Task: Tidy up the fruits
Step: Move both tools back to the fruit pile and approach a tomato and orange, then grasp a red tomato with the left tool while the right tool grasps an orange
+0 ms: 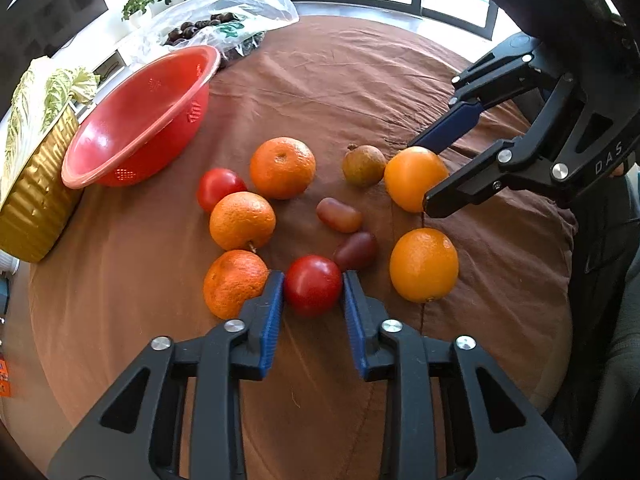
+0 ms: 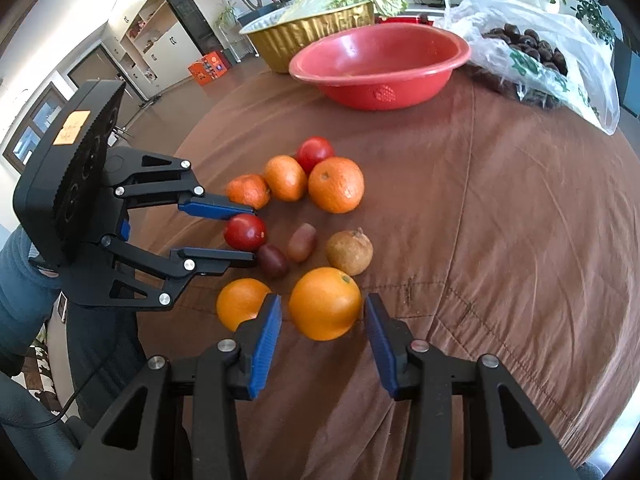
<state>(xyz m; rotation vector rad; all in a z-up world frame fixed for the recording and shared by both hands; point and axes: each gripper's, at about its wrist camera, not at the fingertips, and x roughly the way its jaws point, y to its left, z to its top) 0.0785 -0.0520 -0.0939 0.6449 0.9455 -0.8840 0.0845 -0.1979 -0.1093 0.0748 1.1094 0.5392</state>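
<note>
Several fruits lie on a brown cloth. A red tomato [image 1: 313,286] sits between the blue pads of my left gripper [image 1: 312,276], which is shut on it; the right wrist view shows that gripper [image 2: 254,234] and tomato [image 2: 245,232] from the side. My right gripper [image 2: 322,298] straddles a smooth orange [image 2: 325,303], with a thin gap at the left pad, so it is open. From the left wrist view, the right gripper [image 1: 419,176] frames the same orange [image 1: 414,178]. A red bowl [image 1: 136,120] stands empty at the back.
Around the held tomato lie three tangerines [image 1: 242,221], another tomato [image 1: 219,188], two reddish oblong fruits [image 1: 339,215], a brownish fruit [image 1: 362,165] and a second orange [image 1: 424,265]. A gold tray [image 1: 36,200] with cabbage and a plastic bag [image 1: 224,20] of dark nuts stand behind.
</note>
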